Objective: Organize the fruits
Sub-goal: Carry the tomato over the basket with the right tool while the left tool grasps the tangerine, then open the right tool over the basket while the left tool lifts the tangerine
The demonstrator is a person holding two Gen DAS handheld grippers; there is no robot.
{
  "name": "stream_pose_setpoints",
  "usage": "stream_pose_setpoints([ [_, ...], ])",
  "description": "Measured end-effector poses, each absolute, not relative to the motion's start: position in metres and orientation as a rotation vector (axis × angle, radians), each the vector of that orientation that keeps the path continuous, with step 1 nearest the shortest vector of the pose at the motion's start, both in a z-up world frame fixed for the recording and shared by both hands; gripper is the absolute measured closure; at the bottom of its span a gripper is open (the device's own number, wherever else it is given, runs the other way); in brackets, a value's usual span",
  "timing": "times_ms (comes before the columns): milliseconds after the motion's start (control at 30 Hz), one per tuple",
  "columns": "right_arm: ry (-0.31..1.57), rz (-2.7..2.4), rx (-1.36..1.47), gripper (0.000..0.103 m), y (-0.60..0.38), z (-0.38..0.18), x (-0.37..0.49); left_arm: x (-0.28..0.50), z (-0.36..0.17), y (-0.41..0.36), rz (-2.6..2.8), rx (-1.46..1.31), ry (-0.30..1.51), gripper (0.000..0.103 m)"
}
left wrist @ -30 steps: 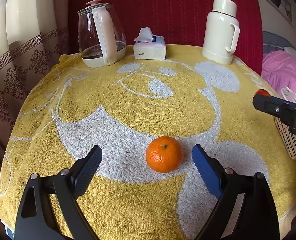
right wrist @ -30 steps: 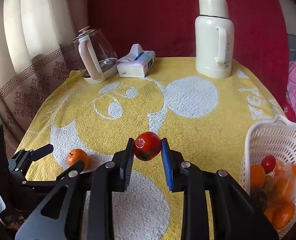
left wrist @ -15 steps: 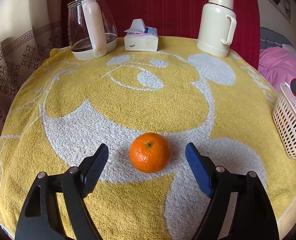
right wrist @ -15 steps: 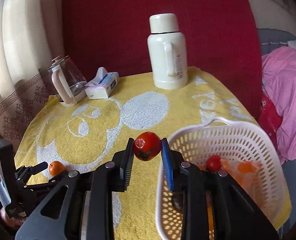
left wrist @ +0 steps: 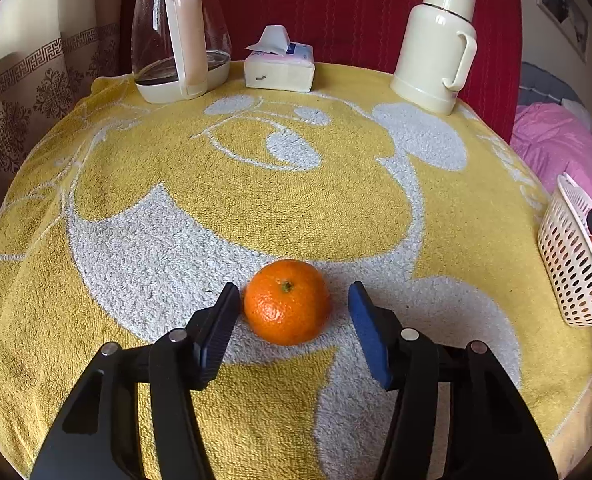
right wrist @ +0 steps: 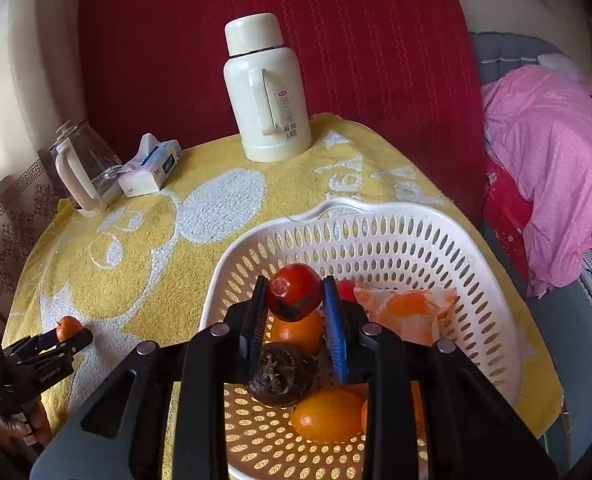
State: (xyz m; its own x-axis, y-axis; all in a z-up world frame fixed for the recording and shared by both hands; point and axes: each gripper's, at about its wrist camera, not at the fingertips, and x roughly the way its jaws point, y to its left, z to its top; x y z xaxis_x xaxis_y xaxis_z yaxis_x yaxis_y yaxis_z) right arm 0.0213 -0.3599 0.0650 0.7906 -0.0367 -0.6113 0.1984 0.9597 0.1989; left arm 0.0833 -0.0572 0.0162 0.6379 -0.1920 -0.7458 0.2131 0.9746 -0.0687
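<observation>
Your left fingers point(left wrist: 220, 322) are closing around the mandarin point(left wrist: 287, 302) between them on the counter, not yet pinching; keep it centred. Your right fingers point(right wrist: 256, 320) are pinching the tomato point(right wrist: 294, 292) above the basket point(right wrist: 396, 216); be lowering before releasing.

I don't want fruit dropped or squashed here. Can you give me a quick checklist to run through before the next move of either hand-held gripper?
1. Right hand-held gripper holds the red fruit firmly between both pads: ok.
2. Red fruit is over the white basket, inside its rim: ok.
3. Free landing spot below it: cannot tell; an orange and a dark fruit lie directly underneath.
4. Mandarin sits between the jaws of the left hand-held gripper, which have just been closing: ok.
5. Both left pads press on the mandarin: not ok; a gap remains on the blue pad's side.
6. Kettle, tissue pack and flask stand far from both: ok.
</observation>
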Motion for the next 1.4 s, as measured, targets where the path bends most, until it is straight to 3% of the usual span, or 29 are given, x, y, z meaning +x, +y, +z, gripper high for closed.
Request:
stream_pose_setpoints([
  [67, 0.643, -0.130, 0.271, 0.064, -0.362, 0.064, 0.019, 0.083, 0.017, -0.057, -0.232, 0.028, 0.849, 0.049],
  [400, 0.619, -0.139, 0.299, 0.059, -0.369, 0.067, 0.008, 0.080, 0.018, -0.054, -0.226, 0.022, 0.850, 0.062],
  [1033, 0.591, -0.155, 0.332, 0.059, -0.383, 0.068, -0.013, 0.068, 0.031, -0.080, -0.249, 0.078, 0.813, 0.062],
  [1200, 0.577, -0.160, 0.347, 0.050, -0.389, 0.068, -0.020, 0.062, 0.034, -0.090, -0.257, 0.096, 0.800, 0.062],
  [1400, 0.568, -0.161, 0.351, 0.049, -0.393, 0.069, -0.025, 0.058, 0.039, -0.100, -0.270, 0.117, 0.786, 0.062],
])
